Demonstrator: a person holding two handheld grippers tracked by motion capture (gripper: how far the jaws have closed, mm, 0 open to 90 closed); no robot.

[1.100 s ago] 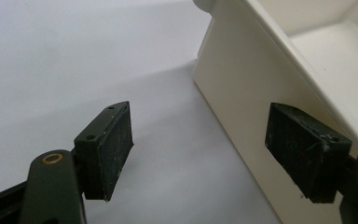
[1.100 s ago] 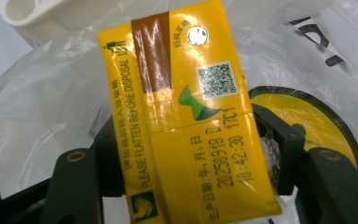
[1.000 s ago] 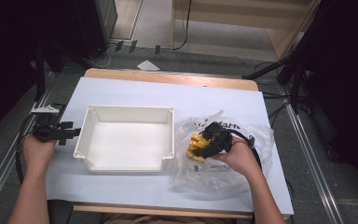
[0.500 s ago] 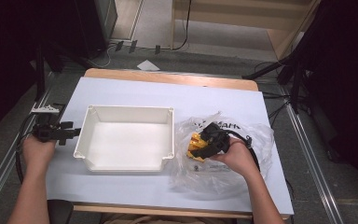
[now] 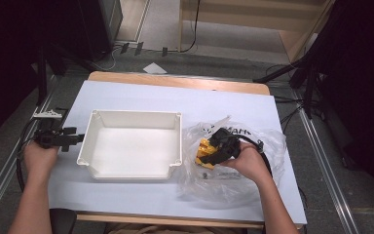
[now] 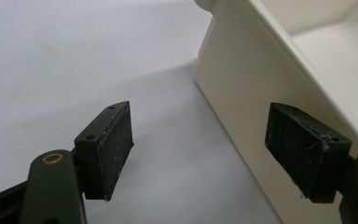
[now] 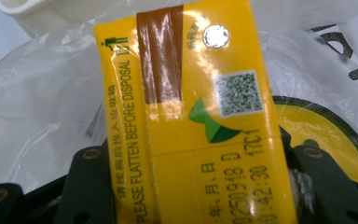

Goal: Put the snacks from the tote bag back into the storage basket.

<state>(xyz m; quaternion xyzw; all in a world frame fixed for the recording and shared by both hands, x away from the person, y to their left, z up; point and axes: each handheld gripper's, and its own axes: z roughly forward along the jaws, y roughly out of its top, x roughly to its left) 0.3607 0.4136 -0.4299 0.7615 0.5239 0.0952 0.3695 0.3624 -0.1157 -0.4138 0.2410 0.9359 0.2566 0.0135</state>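
Observation:
A yellow drink carton (image 7: 191, 116) with a foil straw hole and a square code stands between the jaws of my right gripper (image 7: 200, 186). The jaws have just been closing, and both pads lie against the carton's sides. From the high view, this gripper (image 5: 214, 148) reaches into a clear plastic bag (image 5: 233, 180) right of the white tray (image 5: 131, 113), where the carton (image 5: 204, 153) shows yellow. My left gripper (image 5: 75, 139) rests at the tray's left side. Its jaws are wide open (image 6: 200, 154) with nothing between them, close to the tray's outer wall (image 6: 242, 102).
The crinkled bag (image 7: 37, 107) surrounds the carton, and another yellow pack with a black ring (image 7: 326, 135) lies behind it. A tray corner (image 7: 37, 14) is just past the bag. The table's left edge (image 5: 53, 185) runs close beside my left hand.
The right gripper's jaws have narrowed onto the yellow carton inside the bag. Both hands have stayed where they were.

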